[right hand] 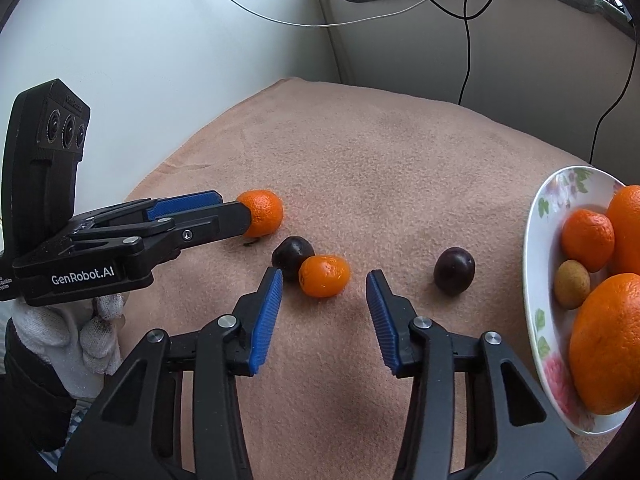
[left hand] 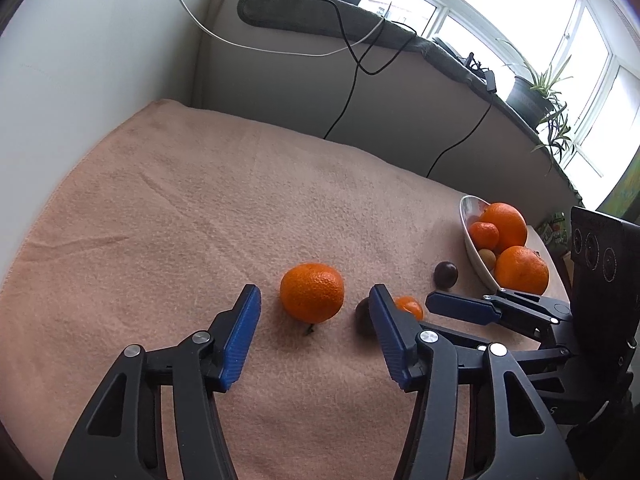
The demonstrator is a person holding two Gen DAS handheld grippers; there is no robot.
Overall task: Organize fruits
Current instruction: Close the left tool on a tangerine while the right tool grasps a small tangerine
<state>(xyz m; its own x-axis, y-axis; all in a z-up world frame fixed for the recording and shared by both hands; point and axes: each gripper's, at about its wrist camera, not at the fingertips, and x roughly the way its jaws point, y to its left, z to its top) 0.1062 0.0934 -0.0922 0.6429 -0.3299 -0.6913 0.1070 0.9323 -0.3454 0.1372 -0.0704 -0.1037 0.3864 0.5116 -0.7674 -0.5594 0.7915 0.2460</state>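
Note:
An orange (left hand: 312,293) lies on the peach towel (left hand: 200,208) just ahead of my open left gripper (left hand: 314,298), between its fingertips; it also shows in the right wrist view (right hand: 262,213). A small tangerine (right hand: 324,276) touches a dark plum (right hand: 291,255) just ahead of my open right gripper (right hand: 324,282). A second dark plum (right hand: 454,270) lies to the right. The floral plate (right hand: 538,240) at the right holds two large oranges, a tangerine (right hand: 587,239) and a small brown fruit (right hand: 572,284).
Walls enclose the towel at left and back. Black and white cables (left hand: 348,80) hang down the back ledge. A potted plant (left hand: 532,92) stands on the windowsill. The left gripper (right hand: 188,216) reaches in from the left in the right wrist view.

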